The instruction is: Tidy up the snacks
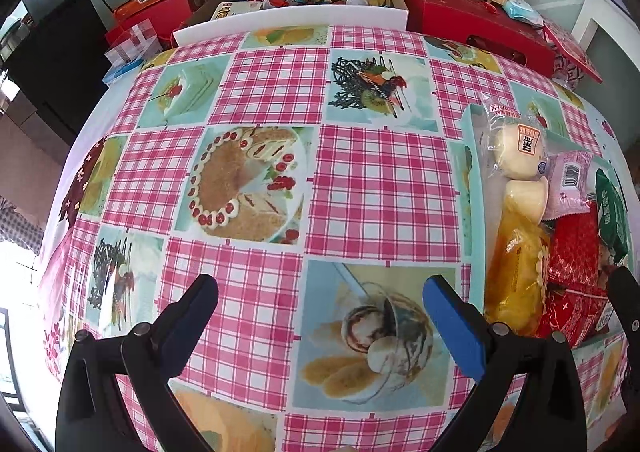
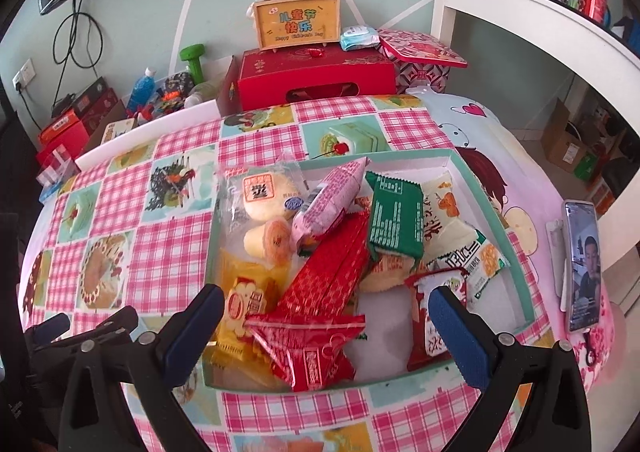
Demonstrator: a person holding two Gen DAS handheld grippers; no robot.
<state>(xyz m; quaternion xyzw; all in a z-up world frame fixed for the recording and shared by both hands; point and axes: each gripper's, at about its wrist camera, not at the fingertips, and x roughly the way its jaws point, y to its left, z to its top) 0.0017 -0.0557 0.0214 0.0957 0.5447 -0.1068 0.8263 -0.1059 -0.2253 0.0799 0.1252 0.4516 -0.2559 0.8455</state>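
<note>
Right gripper (image 2: 324, 318): hovering wide open and empty, its blue pads straddling the near end of the long red packet (image 2: 320, 292). Packet's long axis is running from the near edge of the box up and away toward the far right, so the jaws are standing roughly across it; it is lying directly ahead of and below this tool, the nearest item to it.

Snack box (image 2: 516, 212), teal-rimmed: sitting on the right part of the checked tablecloth (image 2: 168, 248) and holding every snack in view. Around the red packet are lying a yellow packet (image 2: 248, 304) at near left, a small red sachet (image 2: 430, 332) at near right, a pink packet (image 2: 328, 204) and a green packet (image 2: 394, 220) farther back, and a clear-wrapped round pastry (image 2: 262, 198) at far left.

Left gripper (image 1: 320, 310): also wide open and empty, hanging over bare cloth with the box (image 1: 468, 156) well off to its right. Judgement: the right hand is plainly the nearer one for the red packet.

Beyond the box: a phone (image 2: 580, 264) is standing at the right edge of the table, a red gift box (image 2: 316, 80) at the back.
</note>
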